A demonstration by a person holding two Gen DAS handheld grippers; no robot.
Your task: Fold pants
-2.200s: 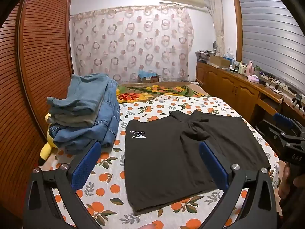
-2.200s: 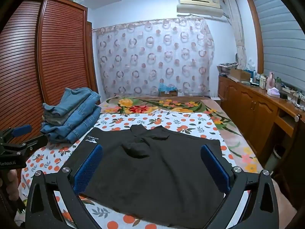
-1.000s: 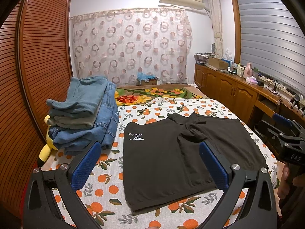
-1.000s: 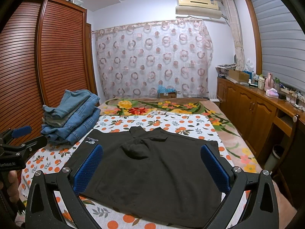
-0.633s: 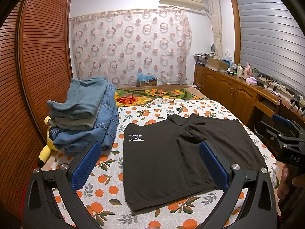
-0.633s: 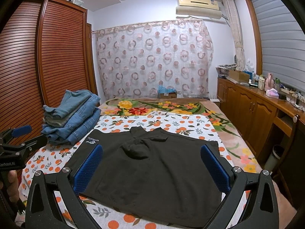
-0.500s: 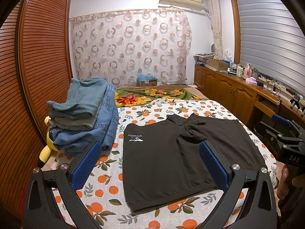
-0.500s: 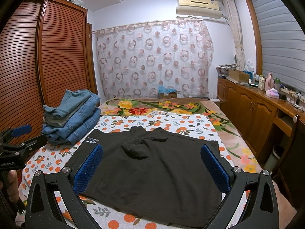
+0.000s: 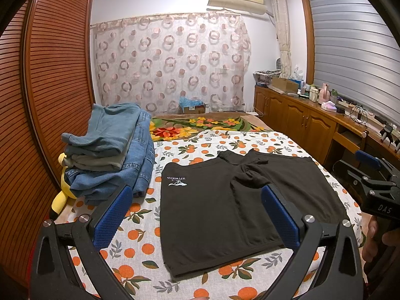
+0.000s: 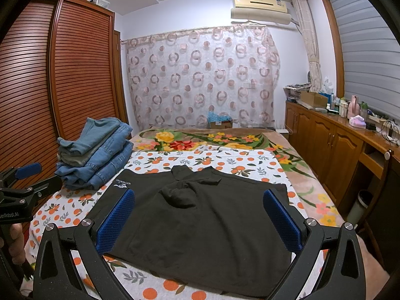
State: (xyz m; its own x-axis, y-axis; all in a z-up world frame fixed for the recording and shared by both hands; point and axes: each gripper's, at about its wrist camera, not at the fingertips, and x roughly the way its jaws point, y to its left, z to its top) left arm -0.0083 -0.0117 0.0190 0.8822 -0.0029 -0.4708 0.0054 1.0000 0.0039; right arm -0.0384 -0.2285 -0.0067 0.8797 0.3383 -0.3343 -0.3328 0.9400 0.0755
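At nine o'clock of the bed (image 9: 220,140) we see a stack of folded jeans (image 9: 110,150). It leans near the wardrobe (image 9: 50,75), we think to keep the middle free for work. A yellow toy (image 9: 61,195) shows from under the stack.

Our left gripper (image 9: 197,215) hangs above the near edge of the bed. Its jaws are spread wide and hold nothing. In the middle lie the black shorts (image 9: 237,200), flat on the orange-print sheet, with a small white logo at ten o'clock. Around the crotch the cloth is bunched. We judge that no fold is made yet.

Our right gripper (image 10: 200,217) hangs at five o'clock of the shorts, also spread wide and empty. Probably both wait over the near hem to take two corners. At three o'clock, the wooden cabinets (image 10: 332,140) stand beside the bed.
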